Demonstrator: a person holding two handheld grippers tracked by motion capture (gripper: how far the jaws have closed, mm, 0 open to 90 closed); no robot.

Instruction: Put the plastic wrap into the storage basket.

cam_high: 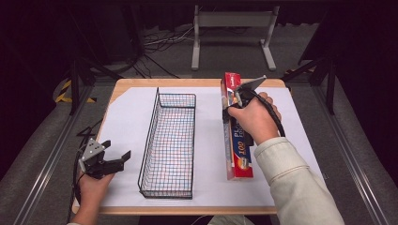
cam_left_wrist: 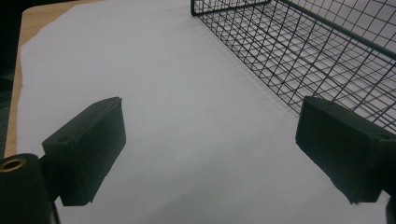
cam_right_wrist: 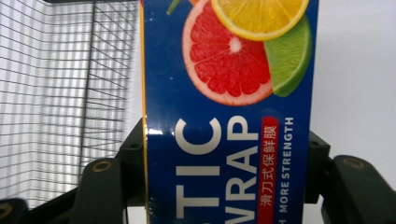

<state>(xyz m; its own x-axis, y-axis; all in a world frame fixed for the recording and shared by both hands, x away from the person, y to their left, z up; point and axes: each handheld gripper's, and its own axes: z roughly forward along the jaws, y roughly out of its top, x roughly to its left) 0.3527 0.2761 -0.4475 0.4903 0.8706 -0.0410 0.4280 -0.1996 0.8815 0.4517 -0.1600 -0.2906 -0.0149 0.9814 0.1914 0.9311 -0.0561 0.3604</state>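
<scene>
The right gripper [cam_high: 233,101] holds a long box of plastic wrap [cam_high: 236,140]. In the right gripper view its two black jaws sit on both sides of the box [cam_right_wrist: 229,140] and squeeze it, so they stay about as wide as the box. The box is blue and red, with fruit slices and the words "plastic wrap" on it. In the high view the box is on the right part of the white sheet [cam_high: 126,122] that covers the table [cam_high: 136,84]. It is well apart from the wire basket [cam_high: 170,140] in the middle.

The left gripper [cam_high: 115,161] is near the front left corner of the table, just beside the basket [cam_left_wrist: 322,51]. Its jaws are wide open. Nothing is between them, and they touch nothing.
</scene>
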